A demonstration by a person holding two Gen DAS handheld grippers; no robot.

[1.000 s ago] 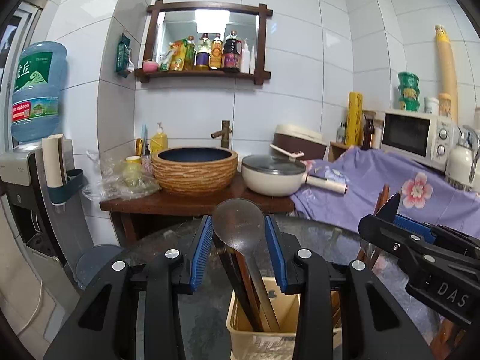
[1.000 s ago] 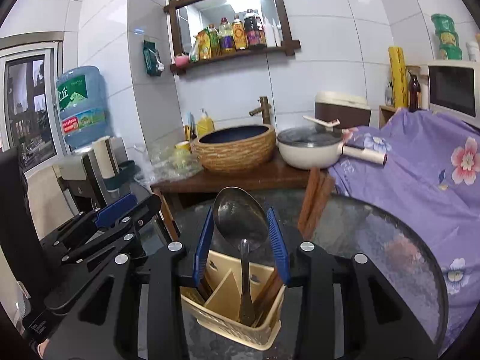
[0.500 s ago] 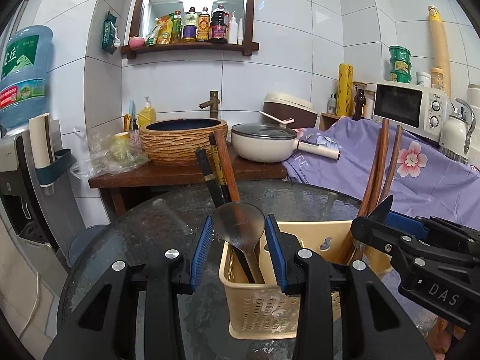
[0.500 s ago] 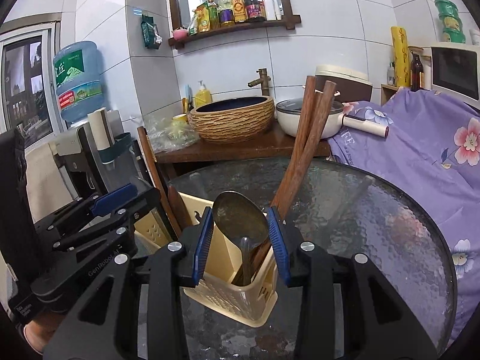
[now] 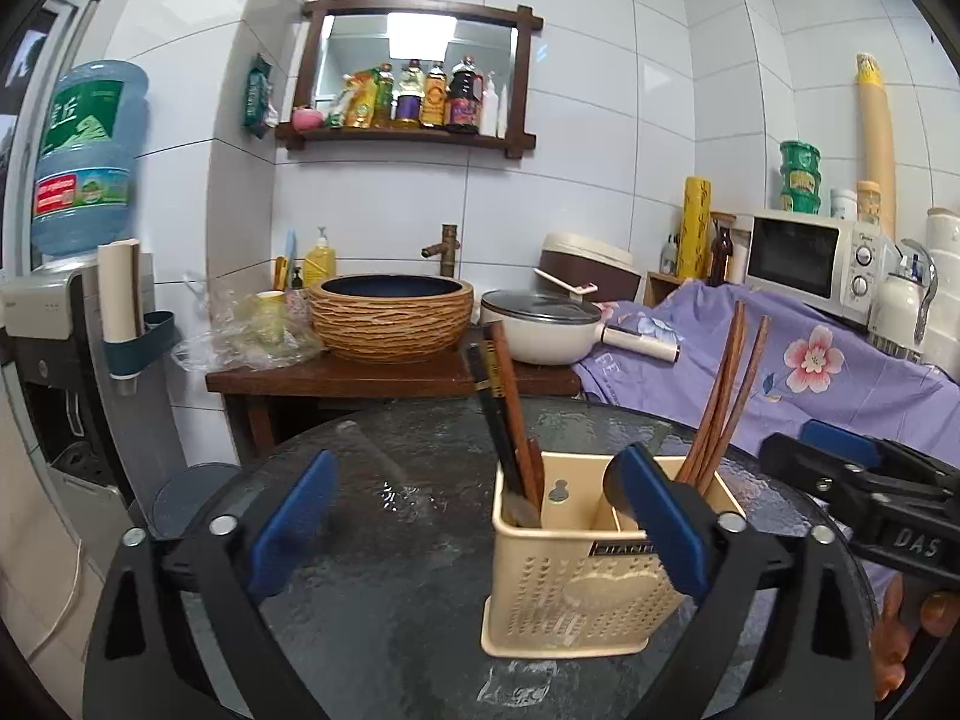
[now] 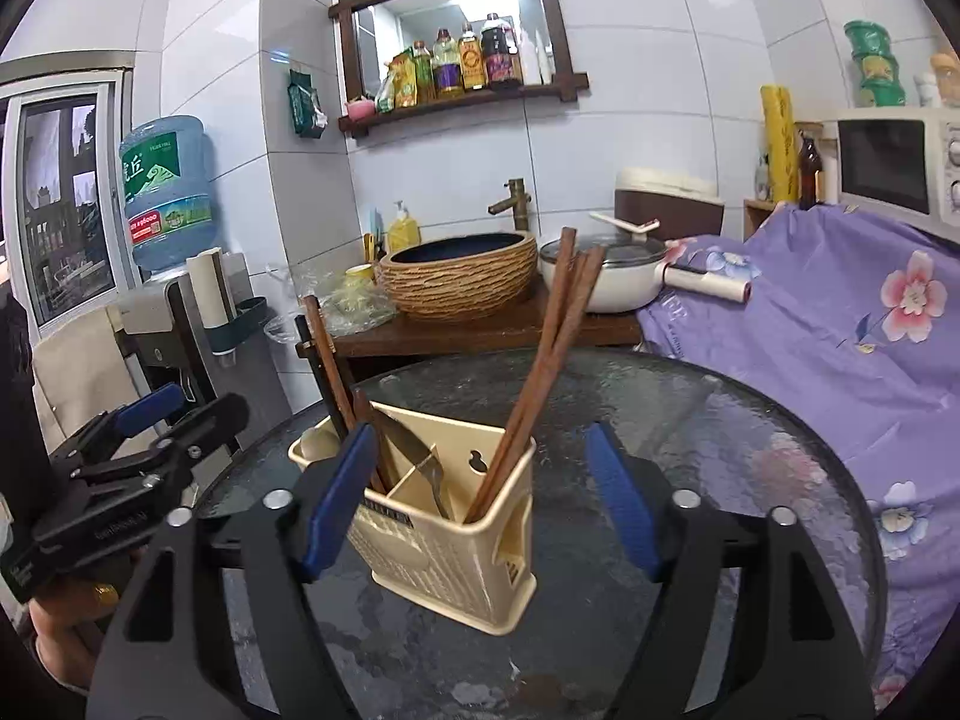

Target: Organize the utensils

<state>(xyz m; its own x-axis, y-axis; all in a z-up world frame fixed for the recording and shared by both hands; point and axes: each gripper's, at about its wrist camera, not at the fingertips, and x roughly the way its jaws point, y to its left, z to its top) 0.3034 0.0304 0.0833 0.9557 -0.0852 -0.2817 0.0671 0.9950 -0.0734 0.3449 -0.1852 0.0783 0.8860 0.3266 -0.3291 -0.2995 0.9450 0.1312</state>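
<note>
A cream plastic utensil holder (image 5: 576, 588) stands on the round dark glass table (image 5: 390, 540); it also shows in the right wrist view (image 6: 456, 546). Brown wooden chopsticks (image 5: 723, 402) lean in one compartment, and also show in the right wrist view (image 6: 540, 372). Dark and brown chopsticks (image 5: 501, 414) stand in another. A metal spoon (image 6: 414, 456) rests inside with its bowl up. My left gripper (image 5: 474, 522) is open and empty, just in front of the holder. My right gripper (image 6: 480, 498) is open and empty around the holder's near side.
A wooden stand with a woven basin (image 5: 390, 315) and a white pot (image 5: 540, 333) is behind the table. A purple flowered cloth (image 5: 810, 372) covers the counter at right, with a microwave (image 5: 810, 261). A water dispenser (image 5: 66, 300) stands at left.
Both grippers have opened and let go of their spoons, which now sit in the holder. Both grippers have pulled back from it.
</note>
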